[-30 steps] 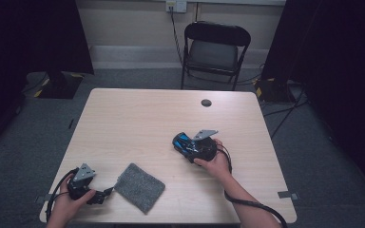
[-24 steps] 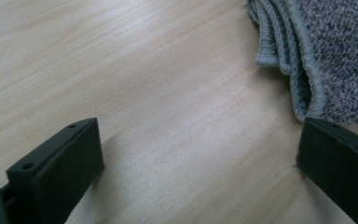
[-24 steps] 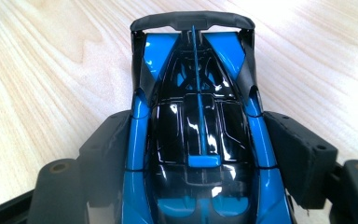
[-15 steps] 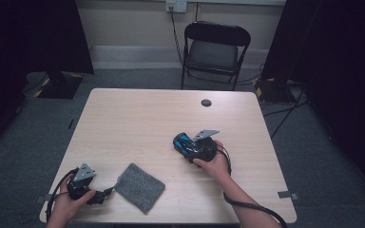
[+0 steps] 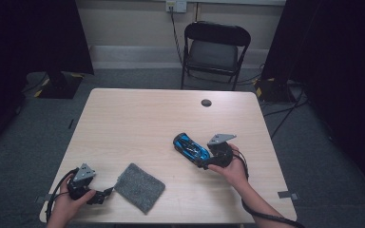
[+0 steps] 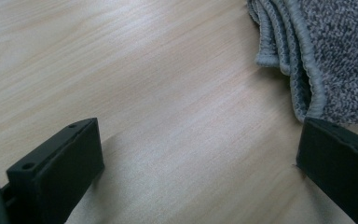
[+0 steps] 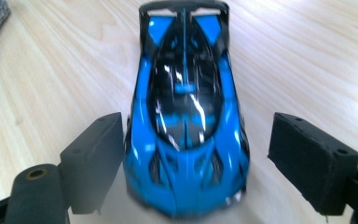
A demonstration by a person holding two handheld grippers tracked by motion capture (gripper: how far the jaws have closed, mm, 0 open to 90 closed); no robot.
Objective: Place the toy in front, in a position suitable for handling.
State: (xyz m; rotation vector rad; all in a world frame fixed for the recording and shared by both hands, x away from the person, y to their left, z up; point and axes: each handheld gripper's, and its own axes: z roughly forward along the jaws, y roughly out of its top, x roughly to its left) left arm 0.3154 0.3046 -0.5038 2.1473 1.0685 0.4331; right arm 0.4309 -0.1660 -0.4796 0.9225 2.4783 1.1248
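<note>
the right gripper (image 7: 193, 154), jaws just spreading around the toy car (image 7: 189, 112) without pinching, faced a light, slick, rigid shell best gripped across its flanks.

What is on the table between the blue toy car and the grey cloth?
Nothing. In the high view, the stretch of table between the toy car and the cloth is bare wood.

Blue-black toy car (image 7: 186, 116), speckled grey cloth (image 5: 139, 187), pale woodgrain table (image 5: 138, 118), black fingers (image 7: 93, 158)
</note>
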